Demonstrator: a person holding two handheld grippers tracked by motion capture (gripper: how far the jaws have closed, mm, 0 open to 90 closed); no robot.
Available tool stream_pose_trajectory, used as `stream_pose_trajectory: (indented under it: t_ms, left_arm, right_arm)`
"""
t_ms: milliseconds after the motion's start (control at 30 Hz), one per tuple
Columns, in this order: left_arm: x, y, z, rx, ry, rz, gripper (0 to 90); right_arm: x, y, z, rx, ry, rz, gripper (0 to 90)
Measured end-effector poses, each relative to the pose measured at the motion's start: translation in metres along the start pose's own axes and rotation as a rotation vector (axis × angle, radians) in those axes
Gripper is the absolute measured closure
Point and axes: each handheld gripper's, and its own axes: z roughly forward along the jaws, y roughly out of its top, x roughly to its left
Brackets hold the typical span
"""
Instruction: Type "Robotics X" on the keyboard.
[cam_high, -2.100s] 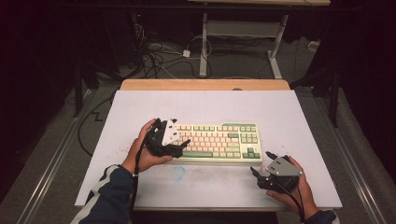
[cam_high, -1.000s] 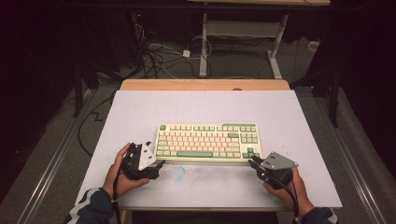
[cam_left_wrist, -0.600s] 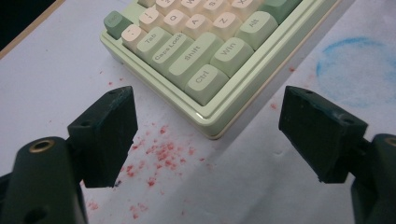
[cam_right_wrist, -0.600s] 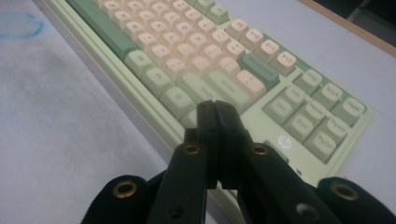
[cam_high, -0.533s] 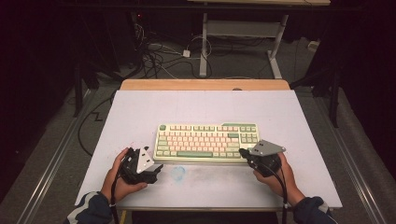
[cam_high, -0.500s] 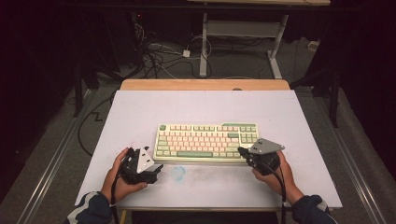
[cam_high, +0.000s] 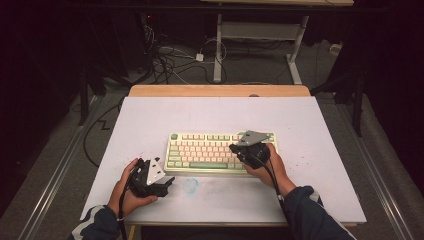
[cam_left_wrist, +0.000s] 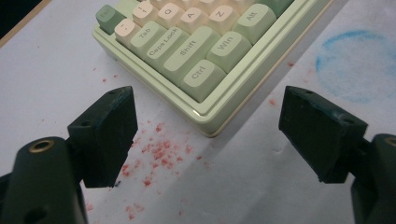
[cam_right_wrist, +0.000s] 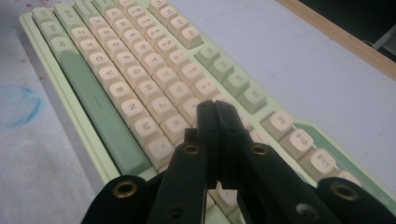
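Note:
A pale green keyboard (cam_high: 210, 152) with cream keys lies across the middle of the white table (cam_high: 215, 115). My right gripper (cam_high: 233, 148) hovers over the keyboard's right part, pointing left, jaws pressed together with nothing between them. In the right gripper view its shut tips (cam_right_wrist: 215, 109) hang just above the cream letter keys (cam_right_wrist: 140, 79). My left gripper (cam_high: 167, 181) rests on the table in front of the keyboard's front left corner. In the left gripper view it (cam_left_wrist: 217, 135) stands open, and the keyboard's corner by the Ctrl key (cam_left_wrist: 201, 77) lies just beyond the pads (cam_left_wrist: 109, 133), untouched.
A blue chalk ring (cam_high: 190, 185) marks the table in front of the keyboard, between my hands. Red specks (cam_left_wrist: 159, 149) are scattered near the left gripper. A wooden strip (cam_high: 220, 90) edges the table's far side. Cables and a desk frame (cam_high: 220, 45) lie beyond.
The right gripper has moved left from the table beside the keyboard to above its right keys. The left gripper, at the keyboard's left end two seconds ago, pulled back and has since kept still.

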Motion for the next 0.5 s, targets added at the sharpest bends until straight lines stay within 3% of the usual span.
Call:
stream_pose_trajectory:
  t_ms: [267,500]
  left_arm:
    - [0.0,-0.001,0.0,0.01,-0.004,0.004,18.1]
    - [0.0,-0.002,0.0,0.019,-0.007,0.007,18.1]
  right_arm:
    - [0.005,0.009,0.025,0.053,0.009,-0.01,90.0]
    - [0.005,0.014,0.036,0.077,-0.005,-0.015,90.0]
